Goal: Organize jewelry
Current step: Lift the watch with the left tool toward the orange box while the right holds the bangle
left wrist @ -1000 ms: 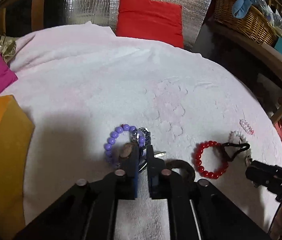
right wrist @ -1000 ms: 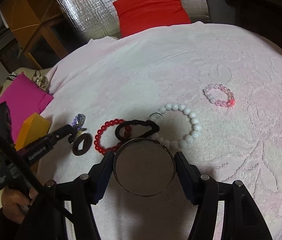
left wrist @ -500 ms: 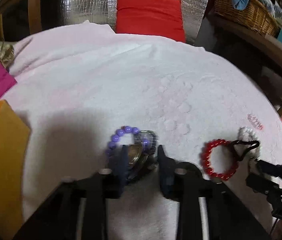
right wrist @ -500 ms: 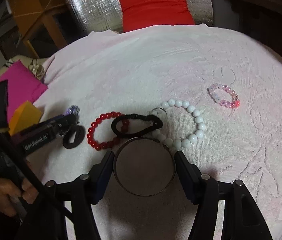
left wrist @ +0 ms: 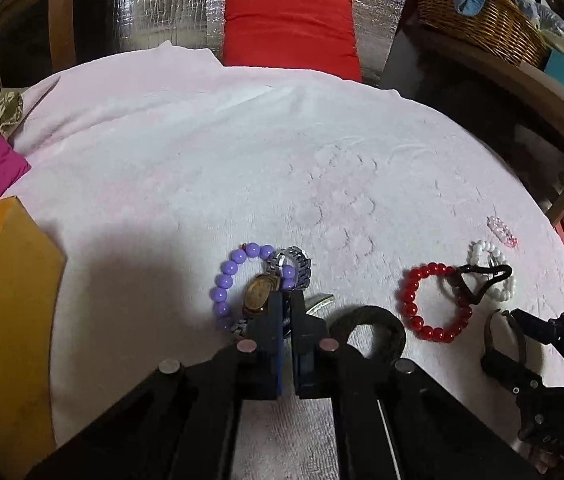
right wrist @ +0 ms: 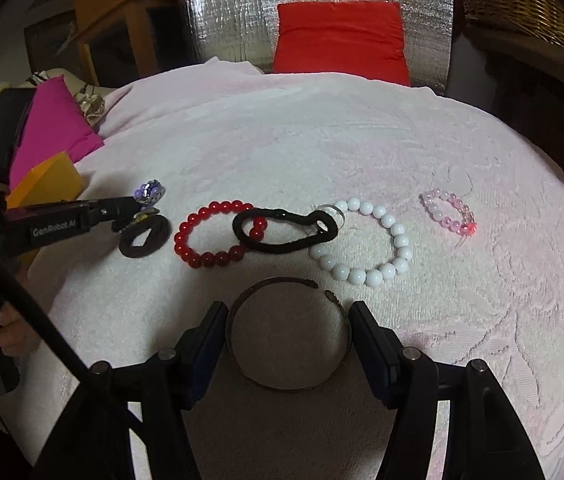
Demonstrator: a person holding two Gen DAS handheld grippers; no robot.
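Seven pieces of jewelry lie in a loose row on the pale pink bedspread [right wrist: 321, 140], apparently spread out so each can be picked singly. The white bead bracelet [right wrist: 377, 272] is the widest ring, with the black hair tie [right wrist: 282, 246] draped across its left edge and onto the red bead bracelet [right wrist: 206, 258], linking the two. Nearest the right camera, the open metal bangle [right wrist: 287, 384] lies flat on the cloth between the fingers of the right gripper [right wrist: 287, 316]; the pads stand at its sides with thin gaps showing, so it looks freed rather than squeezed, jaws moderately wide. That hand points steeply down at the bed, level across. A dark flat ring [right wrist: 145, 240] lies left of the red beads. At the far left the purple bead bracelet [left wrist: 228, 276] curls around a gold-faced wristwatch [left wrist: 258, 298], whose steel band [left wrist: 295, 268] arches behind it. The left gripper [left wrist: 286, 300] is pinched nearly shut right at the watch; whether it grips the strap or only touches it I cannot tell, as the fingers hide the contact. It, too, angles steeply down. Smallest, the pink bead bracelet [right wrist: 447, 214] lies alone at the far right.
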